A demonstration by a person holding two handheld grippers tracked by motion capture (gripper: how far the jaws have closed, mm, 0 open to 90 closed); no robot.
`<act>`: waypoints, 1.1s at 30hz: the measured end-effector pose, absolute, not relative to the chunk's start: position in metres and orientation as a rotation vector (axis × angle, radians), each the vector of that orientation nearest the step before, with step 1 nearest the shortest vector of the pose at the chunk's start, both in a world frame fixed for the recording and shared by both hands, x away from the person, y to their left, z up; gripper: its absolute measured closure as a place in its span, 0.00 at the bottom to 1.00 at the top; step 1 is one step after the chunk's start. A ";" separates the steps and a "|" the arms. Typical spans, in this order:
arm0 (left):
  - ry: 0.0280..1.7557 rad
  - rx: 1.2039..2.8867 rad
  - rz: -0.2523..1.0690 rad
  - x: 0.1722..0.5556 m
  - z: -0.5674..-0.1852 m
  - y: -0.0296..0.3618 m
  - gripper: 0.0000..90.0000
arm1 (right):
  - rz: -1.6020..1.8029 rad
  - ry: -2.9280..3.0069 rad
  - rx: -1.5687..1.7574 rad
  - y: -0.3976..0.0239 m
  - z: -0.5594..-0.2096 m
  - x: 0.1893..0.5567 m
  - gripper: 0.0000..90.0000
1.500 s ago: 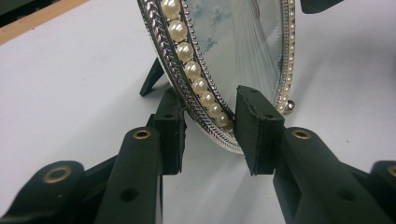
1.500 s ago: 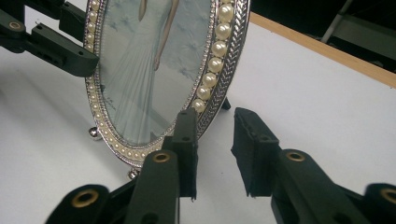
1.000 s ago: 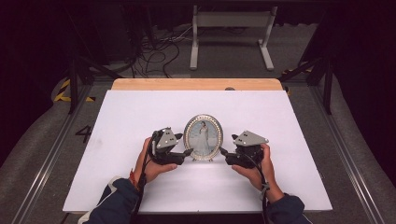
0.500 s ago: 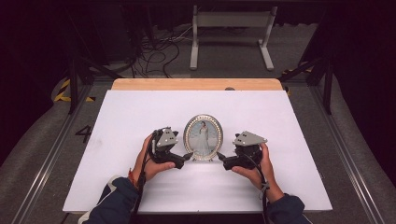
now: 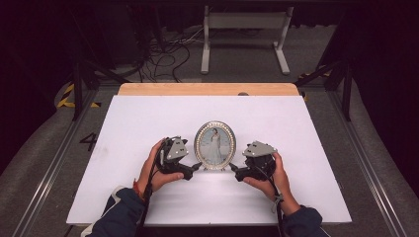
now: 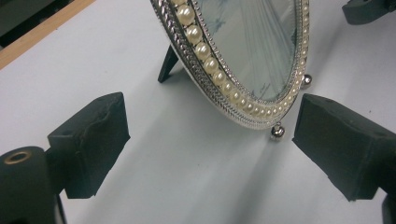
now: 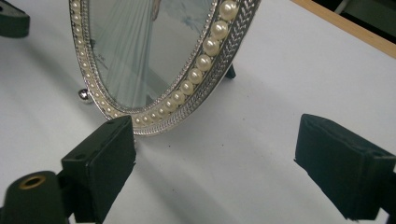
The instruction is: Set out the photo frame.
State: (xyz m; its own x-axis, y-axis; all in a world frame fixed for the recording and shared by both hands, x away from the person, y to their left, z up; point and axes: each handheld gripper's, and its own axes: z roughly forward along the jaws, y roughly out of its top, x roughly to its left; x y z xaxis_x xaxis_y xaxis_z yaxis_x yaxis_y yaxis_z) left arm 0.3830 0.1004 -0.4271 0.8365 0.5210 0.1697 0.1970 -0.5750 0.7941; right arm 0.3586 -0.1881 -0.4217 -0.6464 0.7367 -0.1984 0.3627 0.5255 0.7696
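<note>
An oval picture frame (image 5: 215,144) stands upright just below the middle of the high view, on the white table (image 5: 148,123), propped from behind by a dark easel leg (image 6: 167,65) that shows at upper left of the left gripper view. The left gripper (image 5: 193,169) sits at the frame's lower left and the right gripper (image 5: 233,170) at its lower right, each held in a hand. Both pairs of jaws have just been opening and now stand spread wide, with nothing pinched: in the left gripper view the frame's lower rim hangs between the black pads (image 6: 91,140) without touching either, and in the right gripper view the rim passes just above the left-hand pad (image 7: 100,158), too close for me to tell whether it brushes it. The frame looks stiff but delicate. Its border is silvery metal set with a row of pearl-like beads (image 7: 205,49), and the glass over the picture (image 6: 252,42) would likely slip and smudge under a pad. It rests on little ball feet (image 6: 276,132), so I would expect it to be light and easily tipped backward or skated across the smooth top. The safest hold, to my eye, is across the ribbed metal edge low on both sides, squeezing gently, never on the glass or the thin prop.
</note>
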 end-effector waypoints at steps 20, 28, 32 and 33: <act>0.496 2.237 0.556 0.364 -0.425 0.123 0.12 | 0.910 2.266 0.812 -0.202 -0.422 0.342 0.13; 0.496 2.251 0.581 0.358 -0.428 0.135 0.12 | 0.897 2.263 0.796 -0.211 -0.423 0.336 0.13; 0.498 2.250 0.586 0.355 -0.429 0.140 0.12 | 0.890 2.264 0.791 -0.216 -0.424 0.333 0.13; 0.497 2.247 0.585 0.354 -0.429 0.141 0.12 | 0.890 2.264 0.791 -0.216 -0.424 0.333 0.13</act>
